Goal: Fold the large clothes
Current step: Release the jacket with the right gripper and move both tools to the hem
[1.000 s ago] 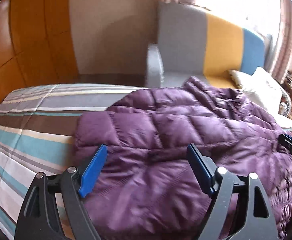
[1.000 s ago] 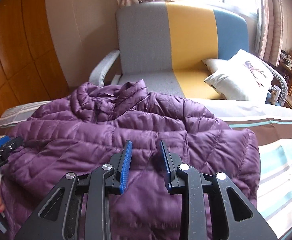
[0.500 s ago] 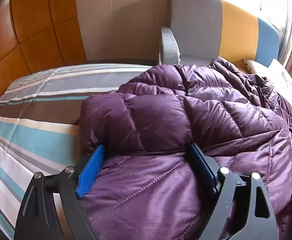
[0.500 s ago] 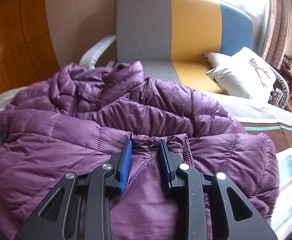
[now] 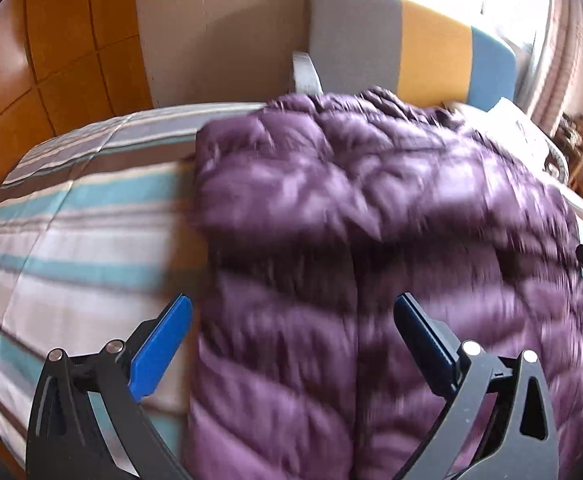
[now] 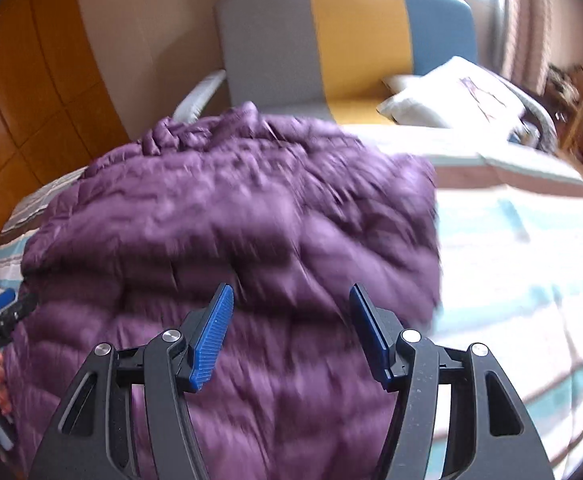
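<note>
Change: both grippers are now gaping, having let go of the jacket's fold.
Left gripper [image 5: 291, 332]: hanging open over the jacket [image 5: 371, 240].
Right gripper [image 6: 291, 324]: spreading wide above it.
Jacket: lying on the striped bed [image 5: 71, 220], armchair [image 6: 331, 40] at 12 o'clock.

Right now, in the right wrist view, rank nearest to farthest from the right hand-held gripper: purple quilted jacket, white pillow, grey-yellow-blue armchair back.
From the right hand-held gripper:
1. Purple quilted jacket, directly ahead between the open fingers.
2. White pillow, ahead to the right, on the armchair seat.
3. Grey-yellow-blue armchair back, upright behind the pillow.

Purple quilted puffer jacket [image 5: 371, 240] [image 6: 231, 232], folded, blurred, on striped bedspread [image 5: 71, 220]
</note>
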Action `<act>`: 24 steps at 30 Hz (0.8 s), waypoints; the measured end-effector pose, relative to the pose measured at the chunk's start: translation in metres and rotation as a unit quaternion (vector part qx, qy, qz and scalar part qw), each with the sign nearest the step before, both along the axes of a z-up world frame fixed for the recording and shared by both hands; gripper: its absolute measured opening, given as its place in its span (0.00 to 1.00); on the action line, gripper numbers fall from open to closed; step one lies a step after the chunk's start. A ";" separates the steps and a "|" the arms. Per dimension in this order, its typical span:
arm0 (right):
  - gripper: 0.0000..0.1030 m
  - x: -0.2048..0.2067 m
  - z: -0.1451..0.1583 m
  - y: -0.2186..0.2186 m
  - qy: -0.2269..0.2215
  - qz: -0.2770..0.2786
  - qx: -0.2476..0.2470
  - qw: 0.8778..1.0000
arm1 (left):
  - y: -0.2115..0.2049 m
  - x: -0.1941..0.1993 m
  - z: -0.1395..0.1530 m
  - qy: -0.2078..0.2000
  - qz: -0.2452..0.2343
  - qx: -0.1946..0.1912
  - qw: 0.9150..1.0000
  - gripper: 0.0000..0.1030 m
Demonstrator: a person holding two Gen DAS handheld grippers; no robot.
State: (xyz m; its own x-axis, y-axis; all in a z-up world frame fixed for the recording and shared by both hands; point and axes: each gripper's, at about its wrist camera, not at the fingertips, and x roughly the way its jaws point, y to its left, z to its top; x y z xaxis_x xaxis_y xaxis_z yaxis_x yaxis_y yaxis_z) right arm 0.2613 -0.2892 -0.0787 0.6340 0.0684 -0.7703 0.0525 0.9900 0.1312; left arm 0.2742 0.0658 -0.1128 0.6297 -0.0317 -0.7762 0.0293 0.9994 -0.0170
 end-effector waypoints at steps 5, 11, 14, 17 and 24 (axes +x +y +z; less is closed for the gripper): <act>0.59 -0.044 -0.008 -0.010 0.008 -0.006 0.013 1.000 | 0.003 -0.036 -0.014 0.021 -0.021 -0.015 0.999 0.98; 0.58 -0.090 -0.012 -0.024 0.014 -0.010 0.021 1.000 | 0.018 -0.067 -0.015 0.023 -0.015 -0.033 0.999 0.98; 0.59 -0.113 -0.013 -0.034 0.014 -0.016 0.026 0.999 | 0.027 -0.084 -0.014 0.027 -0.004 -0.035 0.999 0.97; 0.58 -0.134 -0.014 -0.045 0.019 -0.022 0.023 0.999 | 0.038 -0.105 -0.014 0.020 -0.001 -0.027 0.999 0.95; 0.54 -0.188 -0.012 -0.053 0.026 0.006 0.016 1.000 | 0.058 -0.150 -0.013 0.009 -0.032 -0.040 0.999 0.83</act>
